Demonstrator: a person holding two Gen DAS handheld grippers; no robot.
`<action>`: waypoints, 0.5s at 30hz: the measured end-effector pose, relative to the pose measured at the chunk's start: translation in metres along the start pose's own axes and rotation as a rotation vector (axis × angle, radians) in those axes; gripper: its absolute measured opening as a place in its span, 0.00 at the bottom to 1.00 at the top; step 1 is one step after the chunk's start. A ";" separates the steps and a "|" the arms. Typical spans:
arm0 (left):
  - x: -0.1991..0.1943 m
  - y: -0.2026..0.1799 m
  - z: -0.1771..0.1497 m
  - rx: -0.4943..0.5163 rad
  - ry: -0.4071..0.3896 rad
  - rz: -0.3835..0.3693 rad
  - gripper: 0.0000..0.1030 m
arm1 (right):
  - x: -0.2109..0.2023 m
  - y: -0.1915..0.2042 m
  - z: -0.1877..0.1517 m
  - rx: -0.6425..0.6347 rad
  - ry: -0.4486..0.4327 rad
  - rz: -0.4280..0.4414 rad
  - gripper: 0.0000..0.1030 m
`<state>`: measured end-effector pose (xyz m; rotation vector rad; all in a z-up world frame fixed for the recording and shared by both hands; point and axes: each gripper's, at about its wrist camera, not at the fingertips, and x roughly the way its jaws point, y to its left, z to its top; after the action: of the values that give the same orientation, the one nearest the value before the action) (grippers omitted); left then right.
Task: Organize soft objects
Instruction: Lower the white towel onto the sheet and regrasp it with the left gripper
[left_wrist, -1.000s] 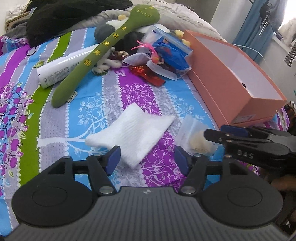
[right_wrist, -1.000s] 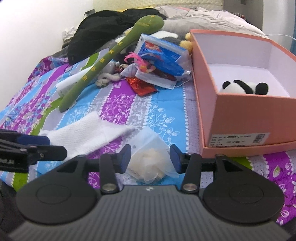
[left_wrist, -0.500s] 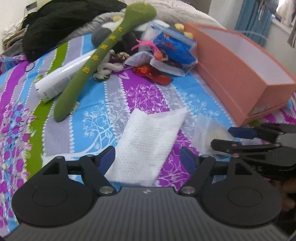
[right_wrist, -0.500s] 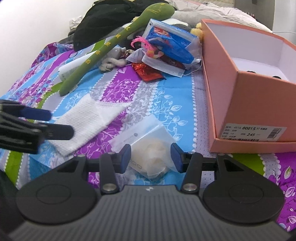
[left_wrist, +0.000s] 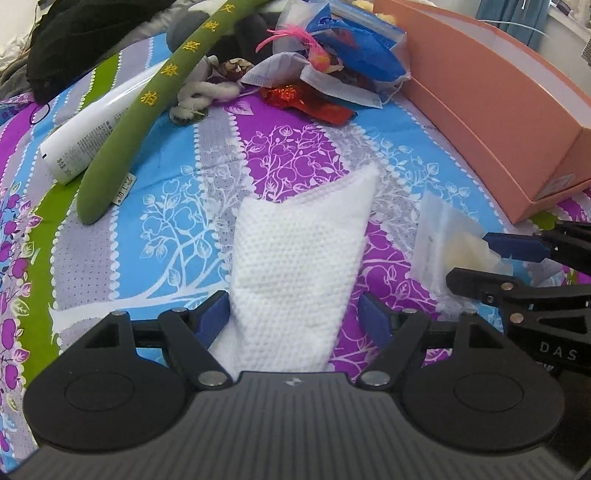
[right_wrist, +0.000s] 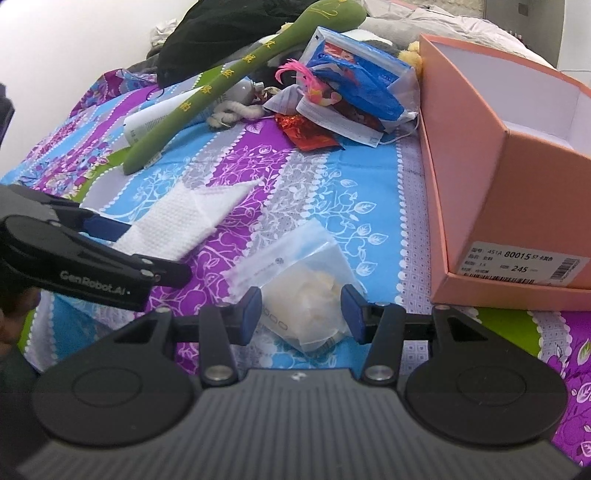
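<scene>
A folded white cloth (left_wrist: 295, 251) lies on the patterned bedspread (left_wrist: 177, 206). My left gripper (left_wrist: 295, 319) stands open astride its near end, with the left pad at the cloth's edge and the right pad apart from it. To its right lies a clear bag of cream soft stuff (right_wrist: 306, 291). My right gripper (right_wrist: 302, 314) is open around that bag, a pad close on each side, and the bag is not squeezed. The left wrist view shows the bag (left_wrist: 447, 240) between the right gripper's fingers (left_wrist: 517, 247). The cloth (right_wrist: 177, 221) also shows in the right wrist view.
An open pink cardboard box (right_wrist: 517, 184) stands to the right. Further back lie a long green plush (left_wrist: 147, 99), a white tube (left_wrist: 85, 136), a red wrapper (left_wrist: 306, 101), a pile of face masks and a blue packet (left_wrist: 343, 55), and black clothing (left_wrist: 85, 40).
My left gripper has come down over the white cloth with its jaws wider, and the cloth now lies between its fingers. My right gripper has sunk a little around the bag.
</scene>
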<state>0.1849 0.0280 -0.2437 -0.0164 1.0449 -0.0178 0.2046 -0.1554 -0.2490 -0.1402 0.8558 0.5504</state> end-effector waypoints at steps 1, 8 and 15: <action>0.001 0.000 0.001 -0.001 0.002 0.001 0.78 | 0.000 0.000 0.000 -0.001 0.000 -0.001 0.49; 0.005 0.001 0.006 -0.020 0.012 0.010 0.64 | 0.002 0.006 0.000 -0.038 0.006 -0.025 0.47; 0.004 0.000 0.010 -0.046 0.019 0.005 0.25 | -0.001 0.011 0.001 -0.079 0.003 -0.043 0.38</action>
<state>0.1958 0.0283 -0.2415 -0.0551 1.0640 0.0107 0.1992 -0.1462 -0.2467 -0.2314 0.8322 0.5440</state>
